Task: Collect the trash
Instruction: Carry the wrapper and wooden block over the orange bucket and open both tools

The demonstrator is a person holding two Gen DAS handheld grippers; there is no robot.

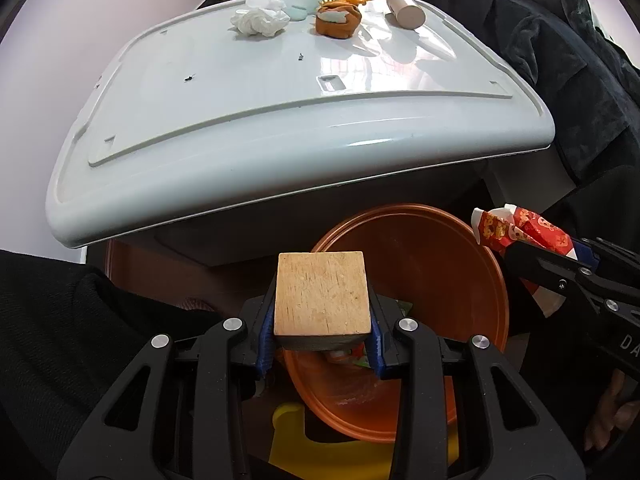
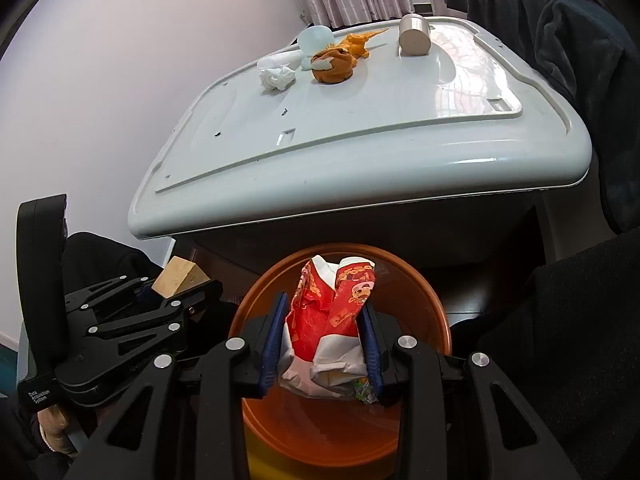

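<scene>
- Our left gripper (image 1: pixel 322 344) points steeply down, its blue pads (image 1: pixel 266 336) pressed on both sides of a wooden block (image 1: pixel 322 294).
- Our right gripper (image 2: pixel 326 344) also tilts downward, its blue pads (image 2: pixel 274 336) clamped on a crumpled red-and-white wrapper (image 2: pixel 330 320).
- The two grippers sit side by side, close together.
- Bare fingers (image 2: pixel 54 426) of our left hand wrap the left gripper's handle, below a dark sleeve (image 1: pixel 60 320).
</scene>
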